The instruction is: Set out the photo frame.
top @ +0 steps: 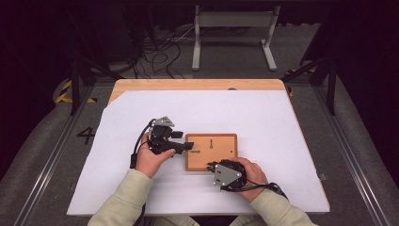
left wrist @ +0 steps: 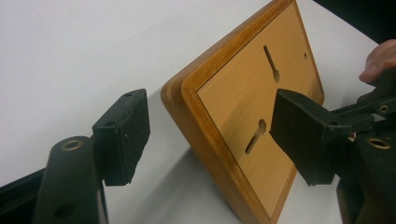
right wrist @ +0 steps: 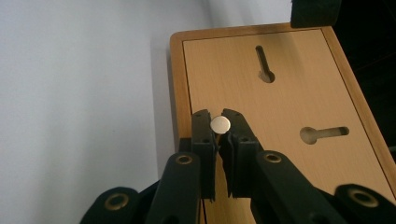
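A wooden board lies flat on the white sheet that covers the table, back side up, with 2 keyhole slots cut into its panel.

The left gripper sits at the board's left edge, its jaws wide apart. In the left gripper view 1 pad stands off the board over the sheet and the other is over the panel, with the board's edge between them and neither pressing on it.

The right gripper is at the board's near edge. In the right gripper view its jaws are closed tight on a small round pin, held over the board's corner, near the 2 slots.
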The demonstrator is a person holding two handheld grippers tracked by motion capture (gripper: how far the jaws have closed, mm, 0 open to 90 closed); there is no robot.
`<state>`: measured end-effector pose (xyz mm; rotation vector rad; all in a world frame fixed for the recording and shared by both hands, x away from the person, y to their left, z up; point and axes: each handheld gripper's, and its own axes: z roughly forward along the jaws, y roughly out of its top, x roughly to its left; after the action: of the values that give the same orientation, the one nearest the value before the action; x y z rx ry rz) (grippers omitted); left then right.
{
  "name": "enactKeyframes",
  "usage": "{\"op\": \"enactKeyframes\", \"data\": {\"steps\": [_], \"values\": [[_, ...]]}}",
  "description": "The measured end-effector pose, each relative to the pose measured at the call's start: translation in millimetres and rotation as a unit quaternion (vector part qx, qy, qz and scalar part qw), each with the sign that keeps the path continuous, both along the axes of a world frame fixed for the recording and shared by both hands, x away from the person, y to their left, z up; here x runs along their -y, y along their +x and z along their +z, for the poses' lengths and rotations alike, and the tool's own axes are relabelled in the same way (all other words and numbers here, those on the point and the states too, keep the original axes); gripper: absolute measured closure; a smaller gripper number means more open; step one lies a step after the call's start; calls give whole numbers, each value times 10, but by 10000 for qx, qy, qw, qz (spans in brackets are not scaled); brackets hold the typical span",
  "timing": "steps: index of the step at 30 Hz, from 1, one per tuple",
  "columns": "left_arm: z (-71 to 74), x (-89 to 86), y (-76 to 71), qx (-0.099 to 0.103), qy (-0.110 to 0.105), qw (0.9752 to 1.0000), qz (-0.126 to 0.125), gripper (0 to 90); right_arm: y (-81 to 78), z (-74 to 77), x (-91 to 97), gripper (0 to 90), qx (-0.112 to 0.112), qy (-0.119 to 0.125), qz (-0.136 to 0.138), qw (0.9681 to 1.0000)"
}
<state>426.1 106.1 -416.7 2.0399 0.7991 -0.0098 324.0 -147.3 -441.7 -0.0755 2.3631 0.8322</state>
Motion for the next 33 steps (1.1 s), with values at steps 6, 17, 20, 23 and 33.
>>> {"op": "enactKeyframes", "data": {"steps": [6,17,20,23,33], "values": [[-41,134,47,-89,-11,9999,-131,266,-2,0,2,842,73,-42,43,10000],[-143,226,123,-300,-7,9992,-276,249,-15,-6,10,843,120,-67,57,9999],[-161,253,128,-369,-10,9987,-355,230,-21,-12,7,842,113,-26,8,9999],[-174,304,123,-379,61,9983,-432,190,-24,-19,8,842,106,21,20,9999],[-256,402,125,-525,207,9964,-634,223,-27,-27,15,843,148,53,38,9999]]}}
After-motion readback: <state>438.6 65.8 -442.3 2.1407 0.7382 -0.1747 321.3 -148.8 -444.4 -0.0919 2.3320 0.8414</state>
